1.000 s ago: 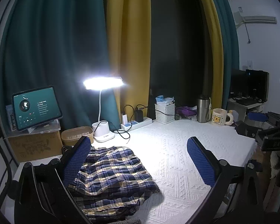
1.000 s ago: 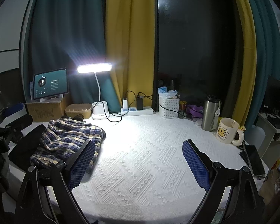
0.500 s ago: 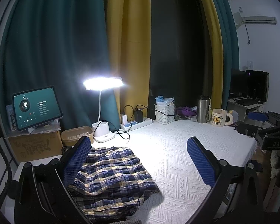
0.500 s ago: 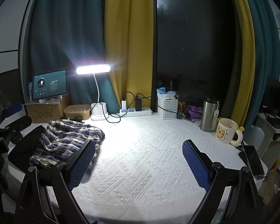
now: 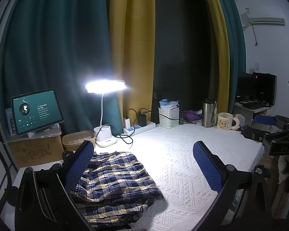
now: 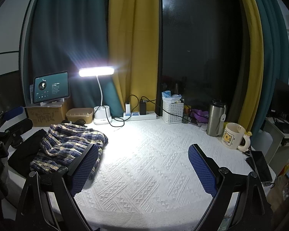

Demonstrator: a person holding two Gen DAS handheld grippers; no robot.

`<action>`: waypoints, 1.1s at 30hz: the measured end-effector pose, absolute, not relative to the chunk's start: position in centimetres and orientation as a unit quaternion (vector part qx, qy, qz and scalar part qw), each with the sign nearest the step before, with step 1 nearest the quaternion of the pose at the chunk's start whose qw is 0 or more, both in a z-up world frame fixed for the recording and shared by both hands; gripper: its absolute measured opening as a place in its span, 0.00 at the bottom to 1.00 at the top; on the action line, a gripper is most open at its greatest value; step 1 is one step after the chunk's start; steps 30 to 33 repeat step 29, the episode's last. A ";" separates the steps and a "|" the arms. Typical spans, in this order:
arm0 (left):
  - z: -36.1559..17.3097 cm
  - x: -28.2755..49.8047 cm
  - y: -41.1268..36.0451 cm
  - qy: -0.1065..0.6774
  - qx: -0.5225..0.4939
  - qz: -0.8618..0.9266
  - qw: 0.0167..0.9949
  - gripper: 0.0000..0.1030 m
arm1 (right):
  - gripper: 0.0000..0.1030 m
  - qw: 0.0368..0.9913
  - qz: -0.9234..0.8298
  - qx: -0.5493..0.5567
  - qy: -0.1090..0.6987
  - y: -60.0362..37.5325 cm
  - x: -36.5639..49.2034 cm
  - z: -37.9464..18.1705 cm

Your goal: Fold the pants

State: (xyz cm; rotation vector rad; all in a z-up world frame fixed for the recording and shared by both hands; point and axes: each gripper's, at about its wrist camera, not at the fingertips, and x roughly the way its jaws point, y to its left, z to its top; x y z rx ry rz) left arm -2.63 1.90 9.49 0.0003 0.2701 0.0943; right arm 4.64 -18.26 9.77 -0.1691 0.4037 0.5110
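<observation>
Left claw (image 5: 142, 165) spread wide, empty, above the counter (image 5: 183, 154). Right claw (image 6: 142, 165) likewise wide, empty. Plaid pants (image 5: 115, 181) lie crumpled at the counter's left side. Recommend pinching the waistband corners and spreading the fabric flat centrally, clear of the lamp (image 5: 105, 134) beyond.
</observation>
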 end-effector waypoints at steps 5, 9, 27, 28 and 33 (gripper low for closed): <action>9.6 -2.5 2.0 0.135 -0.002 0.044 0.990 0.99 | 0.92 0.944 0.251 -0.083 0.198 -18.3 4.7 9.8; 9.6 -2.5 2.0 0.134 -0.001 0.044 0.990 0.99 | 0.92 0.944 0.250 -0.083 0.198 -18.2 4.6 9.8; 9.6 -2.6 2.1 0.135 -0.004 0.044 0.990 0.99 | 0.92 0.942 0.253 -0.087 0.201 -18.4 4.8 9.7; 9.7 -2.6 2.1 0.135 -0.004 0.044 0.990 0.99 | 0.92 0.942 0.253 -0.087 0.200 -18.3 4.8 9.7; 9.6 -2.6 2.1 0.135 -0.005 0.044 0.990 0.99 | 0.92 0.942 0.253 -0.087 0.200 -18.3 4.7 9.7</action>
